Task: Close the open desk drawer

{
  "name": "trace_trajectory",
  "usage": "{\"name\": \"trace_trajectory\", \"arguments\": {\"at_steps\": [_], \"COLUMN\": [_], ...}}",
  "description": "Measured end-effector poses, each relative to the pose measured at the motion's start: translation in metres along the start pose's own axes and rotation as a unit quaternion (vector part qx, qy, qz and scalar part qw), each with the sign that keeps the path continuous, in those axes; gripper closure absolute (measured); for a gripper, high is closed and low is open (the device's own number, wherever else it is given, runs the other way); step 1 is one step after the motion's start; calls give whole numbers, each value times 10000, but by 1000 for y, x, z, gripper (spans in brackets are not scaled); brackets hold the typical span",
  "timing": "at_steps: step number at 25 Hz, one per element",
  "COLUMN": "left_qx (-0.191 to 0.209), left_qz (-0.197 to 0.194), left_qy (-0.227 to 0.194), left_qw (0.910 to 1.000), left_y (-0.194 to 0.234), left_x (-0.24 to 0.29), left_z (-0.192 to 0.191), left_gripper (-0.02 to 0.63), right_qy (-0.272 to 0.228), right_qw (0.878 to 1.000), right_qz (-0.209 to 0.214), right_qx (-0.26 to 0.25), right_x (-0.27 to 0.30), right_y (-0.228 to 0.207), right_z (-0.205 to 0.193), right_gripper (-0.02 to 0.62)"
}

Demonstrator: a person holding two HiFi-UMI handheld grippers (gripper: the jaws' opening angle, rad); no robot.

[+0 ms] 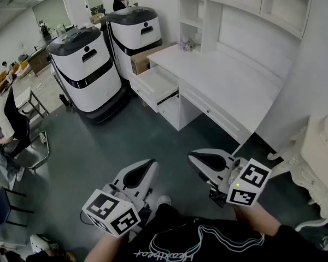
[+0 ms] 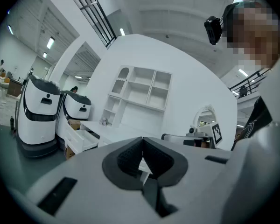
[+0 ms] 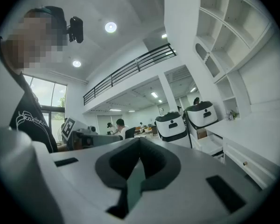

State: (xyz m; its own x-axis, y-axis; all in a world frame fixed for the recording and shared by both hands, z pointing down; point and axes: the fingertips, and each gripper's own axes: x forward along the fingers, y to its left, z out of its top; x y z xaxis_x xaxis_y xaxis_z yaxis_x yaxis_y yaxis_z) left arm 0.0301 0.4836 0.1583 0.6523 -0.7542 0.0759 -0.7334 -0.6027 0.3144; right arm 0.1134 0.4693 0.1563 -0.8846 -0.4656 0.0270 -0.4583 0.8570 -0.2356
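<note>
The white desk (image 1: 224, 81) stands against the far wall, and its top left drawer (image 1: 156, 83) is pulled out and looks empty. Both grippers are held low near my body, well short of the desk. My left gripper (image 1: 149, 163) is shut with nothing in it and points toward the desk. My right gripper (image 1: 192, 157) is shut as well and holds nothing. In the left gripper view the open drawer (image 2: 81, 139) shows at the left beyond the shut jaws of the left gripper (image 2: 142, 141). The right gripper view has the right gripper (image 3: 140, 141) in front and the drawer (image 3: 210, 146) far right.
Two white machines with black tops (image 1: 87, 70) (image 1: 134, 31) stand left of the desk, with a cardboard box (image 1: 145, 59) between them and the desk. A white hutch of shelves (image 1: 235, 4) tops the desk. White ornate furniture (image 1: 322, 162) is at right. Chairs and people are at left.
</note>
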Motion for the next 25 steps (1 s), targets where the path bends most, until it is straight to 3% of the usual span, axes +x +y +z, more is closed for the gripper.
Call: {"name": "trace_trajectory", "arguments": {"at_steps": [15,25], "left_qx": [-8,-245], "left_qz": [-87,-111], "left_qy": [154,358], "left_qw": [9998,9990], "left_y": [26,92], "left_x": [28,69], "left_z": [1,6], "left_gripper": [601,601], "right_qy": [-43,50], "right_qw": [9993,9979], "right_qz": [-233,-328], "right_qx": [295,559], "right_x": [17,73], "right_y": [-35,-88], "right_z": [-1,-9], "right_gripper": [589,589]}}
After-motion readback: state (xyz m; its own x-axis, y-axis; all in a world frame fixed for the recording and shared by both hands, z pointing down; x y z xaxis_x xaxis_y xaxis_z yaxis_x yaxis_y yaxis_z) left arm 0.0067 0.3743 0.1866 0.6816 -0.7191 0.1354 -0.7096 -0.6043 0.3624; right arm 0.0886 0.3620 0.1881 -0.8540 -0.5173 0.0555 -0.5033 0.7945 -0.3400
